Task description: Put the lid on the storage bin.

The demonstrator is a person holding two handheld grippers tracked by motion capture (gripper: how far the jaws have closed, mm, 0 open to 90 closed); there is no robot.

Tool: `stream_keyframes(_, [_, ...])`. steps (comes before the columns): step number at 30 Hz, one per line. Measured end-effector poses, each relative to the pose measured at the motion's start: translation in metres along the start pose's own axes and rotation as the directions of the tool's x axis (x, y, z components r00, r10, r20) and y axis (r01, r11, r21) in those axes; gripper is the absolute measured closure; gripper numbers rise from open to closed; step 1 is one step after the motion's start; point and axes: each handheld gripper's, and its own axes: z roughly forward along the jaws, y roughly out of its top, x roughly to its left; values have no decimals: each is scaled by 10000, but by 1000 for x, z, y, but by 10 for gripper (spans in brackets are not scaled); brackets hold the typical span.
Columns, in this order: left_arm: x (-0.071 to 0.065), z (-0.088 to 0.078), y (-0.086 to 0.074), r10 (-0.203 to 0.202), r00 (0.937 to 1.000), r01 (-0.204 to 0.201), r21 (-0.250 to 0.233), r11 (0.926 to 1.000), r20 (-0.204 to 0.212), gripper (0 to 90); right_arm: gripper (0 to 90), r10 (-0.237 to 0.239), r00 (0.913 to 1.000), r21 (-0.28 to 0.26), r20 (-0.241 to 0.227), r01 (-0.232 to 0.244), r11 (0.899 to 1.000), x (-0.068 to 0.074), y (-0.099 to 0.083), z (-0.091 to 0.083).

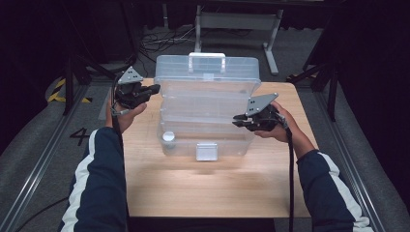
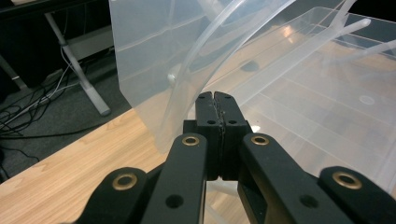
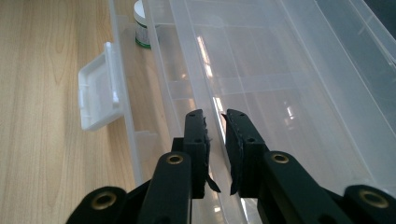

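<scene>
Slightly parted right tool [image 3: 215, 114] over box rim [image 3: 205, 100]; left tool [image 2: 216, 97] shut, empty.

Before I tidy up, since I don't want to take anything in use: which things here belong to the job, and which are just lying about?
In use:
box
lid
left tongs
right tongs

Lying about:
jar inside the box
cables on the floor

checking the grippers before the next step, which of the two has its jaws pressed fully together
The left gripper: its two black jaws meet with no gap, beside the clear box. The right gripper shows a narrow gap between its jaws.
</scene>
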Motion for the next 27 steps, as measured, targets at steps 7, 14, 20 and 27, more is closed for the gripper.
stream_keyframes(7, [-2,-2,-2,214,9998,-213,153,9997,-35,899,780,157,9998,-57,76,-157,9999,-1,-8,-6])
stream_keyframes(14, [-3,-4,-2,345,9994,-343,240,9991,-72,900,783,415,9989,-374,208,-407,9985,-2,-18,-17])
stream_keyframes(20, [-4,-8,-3,385,9993,-385,185,9991,14,900,782,565,9978,-666,344,-541,9963,-1,-23,-26])
stream_keyframes(27, [-5,-11,-8,333,9993,-335,101,9994,160,899,779,772,9960,-1040,460,-721,9920,0,-31,-38])
